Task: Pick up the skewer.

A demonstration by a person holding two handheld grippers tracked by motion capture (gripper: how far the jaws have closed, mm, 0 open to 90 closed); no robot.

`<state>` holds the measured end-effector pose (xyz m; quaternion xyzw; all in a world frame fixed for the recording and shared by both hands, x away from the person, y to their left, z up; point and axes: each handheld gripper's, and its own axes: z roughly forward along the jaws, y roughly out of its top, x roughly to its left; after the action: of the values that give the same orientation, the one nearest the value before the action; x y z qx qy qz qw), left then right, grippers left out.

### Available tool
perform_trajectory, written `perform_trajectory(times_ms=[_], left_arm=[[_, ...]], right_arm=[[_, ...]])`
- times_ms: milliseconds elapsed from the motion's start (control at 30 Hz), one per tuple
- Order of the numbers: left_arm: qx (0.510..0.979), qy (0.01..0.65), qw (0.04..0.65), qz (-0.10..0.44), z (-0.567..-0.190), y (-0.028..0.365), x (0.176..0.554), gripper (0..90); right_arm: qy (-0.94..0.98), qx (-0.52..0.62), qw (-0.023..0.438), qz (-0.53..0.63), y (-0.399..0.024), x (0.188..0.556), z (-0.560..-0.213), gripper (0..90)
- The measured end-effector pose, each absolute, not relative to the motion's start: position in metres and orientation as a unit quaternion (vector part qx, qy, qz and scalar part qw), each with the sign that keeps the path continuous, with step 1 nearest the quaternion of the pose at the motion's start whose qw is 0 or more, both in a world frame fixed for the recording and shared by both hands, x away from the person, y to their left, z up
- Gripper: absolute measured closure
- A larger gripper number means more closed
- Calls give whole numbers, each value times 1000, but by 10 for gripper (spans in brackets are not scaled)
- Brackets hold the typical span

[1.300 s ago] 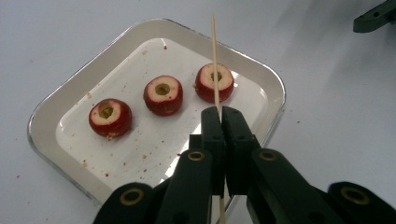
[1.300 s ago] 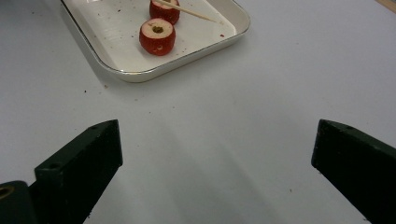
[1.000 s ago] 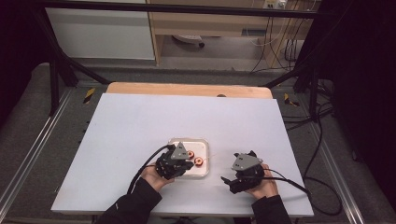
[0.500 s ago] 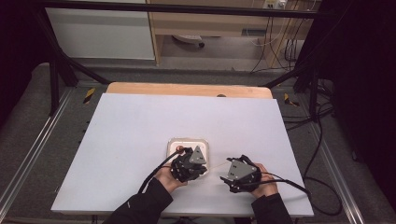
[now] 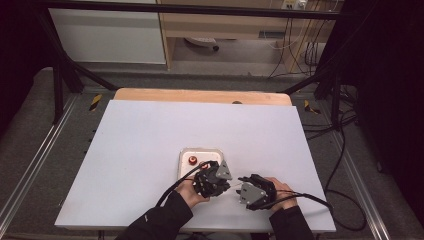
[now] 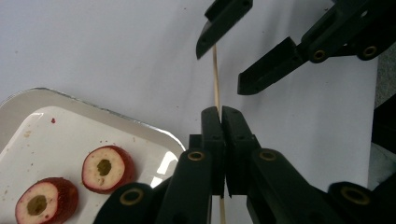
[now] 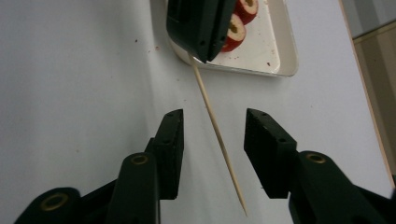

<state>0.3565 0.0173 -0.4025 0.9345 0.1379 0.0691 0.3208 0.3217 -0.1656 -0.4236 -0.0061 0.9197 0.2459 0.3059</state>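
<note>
Two sets of tongs meet low in the high view, just right of centre, where we work a thin wooden skewer over the pale counter. We hold the left tongs clamped tight on the skewer: in the left gripper view its jaws are pressed together at centre frame with the stick rising out of them toward the top of the picture and a short end showing below them at the bottom edge. The right tongs stand part open around the same stick; its jaws have just been closing, and the skewer lies between them without either pad touching it. In the right gripper view the skewer runs on a slant from the left tongs at the top of the frame down through the gap between the right tongs' own jaws to a pointed tip near the bottom, right of centre. In the left gripper view the right tongs come in from the upper right, one jaw on each side of the stick. A white tray sits just above and left of the two tongs in the high view, and in the left gripper view, at lower left, we see two red fruit slices with pale centres lying on it.
</note>
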Motion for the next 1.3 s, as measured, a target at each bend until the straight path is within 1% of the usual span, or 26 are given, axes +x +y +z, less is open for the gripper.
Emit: perform_trajectory(times_ms=[33,100,133,200,300,367,400,433,500,567,600,667,767,967,1000,1033,1067,1100,1300], left_arm=[[935,137,320,68,-402,16,356,885],[936,135,319,66,-402,14,356,885],[937,134,317,65,-402,13,355,885],[938,131,315,65,-402,12,355,886],[939,127,312,62,-403,10,354,885],[939,127,312,61,-403,9,354,885],[939,127,313,60,-403,8,353,885],[939,127,314,59,-404,8,353,885],[940,125,311,59,-404,7,353,885],[941,123,310,57,-405,7,352,885],[941,123,311,57,-405,7,352,885],[941,123,311,56,-405,7,352,885],[941,124,311,54,-405,7,352,885],[939,129,314,47,-403,10,355,871],[943,139,300,39,-403,11,357,839],[943,139,300,39,-403,11,357,813],[947,144,285,32,-402,14,360,807],[947,144,285,32,-402,14,360,795],[953,163,254,11,-400,21,368,791]], right_arm=[[920,-23,311,236,-164,321,-425,622],[922,-26,308,234,-163,320,-426,632],[920,-40,315,229,-162,321,-427,655],[923,-44,310,225,-162,319,-428,678],[921,-57,316,220,-162,319,-430,703],[922,-64,316,215,-162,319,-430,733],[923,-71,315,211,-162,319,-430,766],[923,-71,315,211,-162,319,-430,766],[923,-85,315,204,-162,319,-431,815],[924,-85,312,202,-162,318,-431,824],[925,-93,313,196,-162,319,-432,853],[924,-104,316,191,-162,319,-432,870],[924,-115,316,184,-162,318,-433,882],[919,-128,331,175,-162,318,-430,886],[919,-127,333,170,-162,317,-430,886],[917,-133,340,159,-161,317,-429,886],[916,-136,344,152,-160,317,-429,886],[915,-141,347,147,-158,317,-429,886],[912,-150,357,131,-152,318,-428,886]])
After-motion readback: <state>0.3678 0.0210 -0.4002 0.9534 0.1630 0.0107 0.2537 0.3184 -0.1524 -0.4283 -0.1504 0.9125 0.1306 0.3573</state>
